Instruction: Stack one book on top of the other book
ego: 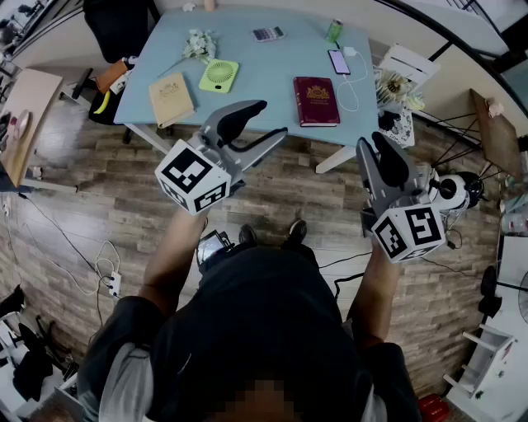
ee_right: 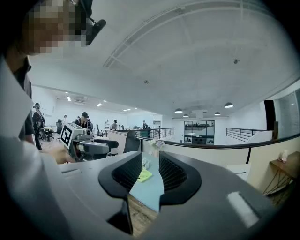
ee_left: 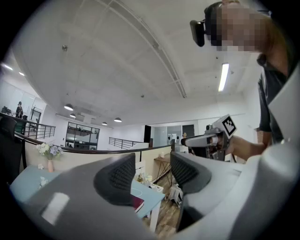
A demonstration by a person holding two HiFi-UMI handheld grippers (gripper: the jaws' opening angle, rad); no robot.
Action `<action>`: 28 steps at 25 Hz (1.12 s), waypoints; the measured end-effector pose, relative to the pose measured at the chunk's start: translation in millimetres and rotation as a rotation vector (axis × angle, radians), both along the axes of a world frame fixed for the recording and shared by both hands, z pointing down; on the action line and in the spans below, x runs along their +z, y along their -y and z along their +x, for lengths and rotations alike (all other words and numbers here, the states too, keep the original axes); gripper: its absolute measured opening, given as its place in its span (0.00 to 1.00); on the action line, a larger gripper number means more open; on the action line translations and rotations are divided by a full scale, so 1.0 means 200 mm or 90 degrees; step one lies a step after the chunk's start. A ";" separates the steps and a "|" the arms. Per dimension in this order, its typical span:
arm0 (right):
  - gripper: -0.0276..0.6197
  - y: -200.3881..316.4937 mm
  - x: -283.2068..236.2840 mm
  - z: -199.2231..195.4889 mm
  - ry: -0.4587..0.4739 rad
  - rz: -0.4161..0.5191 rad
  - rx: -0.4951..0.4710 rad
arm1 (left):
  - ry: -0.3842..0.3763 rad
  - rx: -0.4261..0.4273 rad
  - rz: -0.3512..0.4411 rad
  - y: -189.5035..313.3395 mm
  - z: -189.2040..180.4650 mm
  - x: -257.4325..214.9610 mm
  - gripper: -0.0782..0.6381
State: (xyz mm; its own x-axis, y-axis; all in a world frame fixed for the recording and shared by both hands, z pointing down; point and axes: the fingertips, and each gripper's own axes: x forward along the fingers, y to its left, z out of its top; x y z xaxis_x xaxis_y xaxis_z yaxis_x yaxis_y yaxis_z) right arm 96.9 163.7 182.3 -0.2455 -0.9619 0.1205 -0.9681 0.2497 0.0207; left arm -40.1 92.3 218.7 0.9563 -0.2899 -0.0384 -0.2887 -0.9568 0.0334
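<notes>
A tan book (ego: 172, 99) lies on the left part of the light blue table (ego: 264, 66), and a maroon book (ego: 316, 100) lies apart from it toward the right. Both grippers hang over the wooden floor in front of the table, clear of the books. My left gripper (ego: 272, 119) is open and empty, pointing toward the table's front edge. Between its fingers in the left gripper view (ee_left: 152, 173) I see a corner of the maroon book (ee_left: 137, 202). My right gripper (ego: 371, 140) stands open and empty to the right of the table, (ee_right: 150, 173) in its own view.
On the table are a green fan (ego: 219, 75), white flowers (ego: 199, 45), a calculator (ego: 267, 34), a can (ego: 334, 30) and a phone (ego: 339, 62) on a cable. A chair (ego: 115, 25) stands behind the table at the left. Clutter and a white robot toy (ego: 452, 189) sit at the right.
</notes>
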 end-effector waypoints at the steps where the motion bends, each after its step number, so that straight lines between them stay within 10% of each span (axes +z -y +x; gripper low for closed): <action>1: 0.20 0.00 0.00 0.00 0.000 0.001 -0.001 | 0.000 0.000 0.000 0.00 0.00 0.00 0.51; 28: 0.20 0.08 0.09 0.05 0.042 0.000 -0.006 | 0.018 -0.004 -0.015 0.03 0.04 0.10 0.51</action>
